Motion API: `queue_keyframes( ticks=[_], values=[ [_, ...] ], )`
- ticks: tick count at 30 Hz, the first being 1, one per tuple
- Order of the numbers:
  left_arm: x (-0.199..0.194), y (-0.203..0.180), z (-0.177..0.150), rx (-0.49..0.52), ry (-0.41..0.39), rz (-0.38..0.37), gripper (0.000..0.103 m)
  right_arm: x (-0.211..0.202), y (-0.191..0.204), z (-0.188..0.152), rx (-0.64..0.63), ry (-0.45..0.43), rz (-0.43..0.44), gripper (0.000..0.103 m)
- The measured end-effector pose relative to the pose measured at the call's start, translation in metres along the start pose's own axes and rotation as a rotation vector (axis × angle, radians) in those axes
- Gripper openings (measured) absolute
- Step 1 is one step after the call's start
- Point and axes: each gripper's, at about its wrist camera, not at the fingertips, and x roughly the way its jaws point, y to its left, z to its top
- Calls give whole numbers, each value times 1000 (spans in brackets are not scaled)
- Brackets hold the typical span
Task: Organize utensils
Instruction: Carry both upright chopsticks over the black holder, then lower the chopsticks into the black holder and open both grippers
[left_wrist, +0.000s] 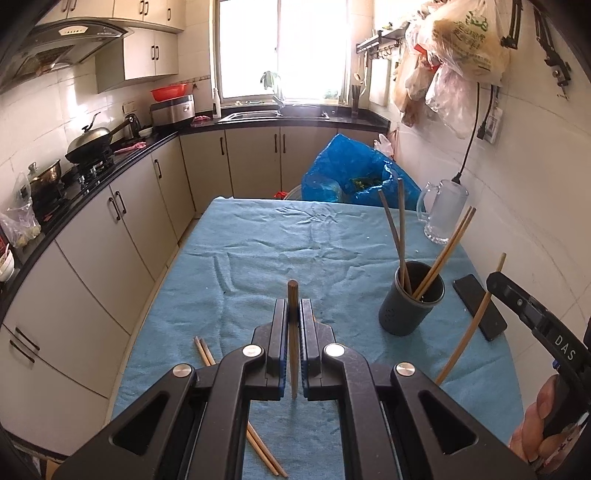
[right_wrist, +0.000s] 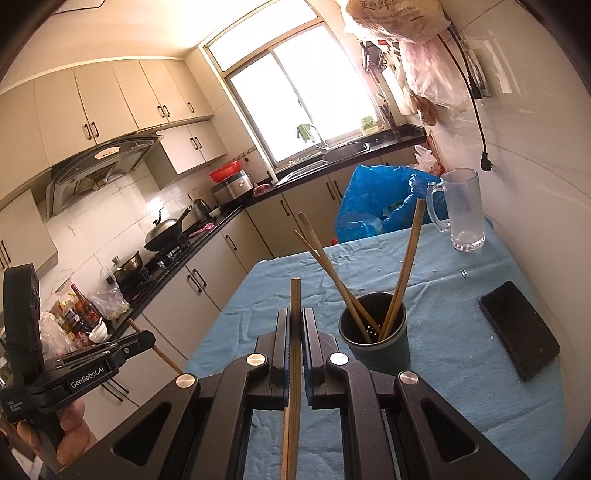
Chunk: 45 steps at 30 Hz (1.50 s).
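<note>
Grippers each pinch one chopstick: left gripper (left_wrist: 294, 314), right gripper (right_wrist: 295, 321); tall loose ends could clip the holder (right_wrist: 373, 334) and topple it.

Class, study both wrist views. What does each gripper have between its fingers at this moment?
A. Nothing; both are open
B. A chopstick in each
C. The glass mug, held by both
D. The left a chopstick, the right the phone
B: the left gripper is shut on a chopstick, and the right gripper is shut on another chopstick, both short of the dark holder.
</note>
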Motion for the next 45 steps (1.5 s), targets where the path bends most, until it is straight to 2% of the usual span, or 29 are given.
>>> queue_keyframes(
  ticks=[9, 15, 23, 32, 39, 45],
  values=[
    [0, -2, 0, 12, 8, -14, 5, -1, -3, 0, 1, 1, -3, 6],
    [-6, -9, 18, 32, 10, -59, 5, -3, -5, 4, 2, -4, -7, 6],
    [-23, -29, 57, 53, -26, -140, 5, -26, -12, 35, 6, -75, -40, 6],
    [-43, -61, 109, 84, -95, -188, 5, -46, -17, 85, -6, -186, -115, 6],
    [-25, -88, 139, 79, -104, -227, 5, -23, -25, 114, -1, -228, -188, 6],
    [9, -101, 140, 69, -71, -263, 5, 10, -40, 115, 3, -203, -219, 6]
  ],
)
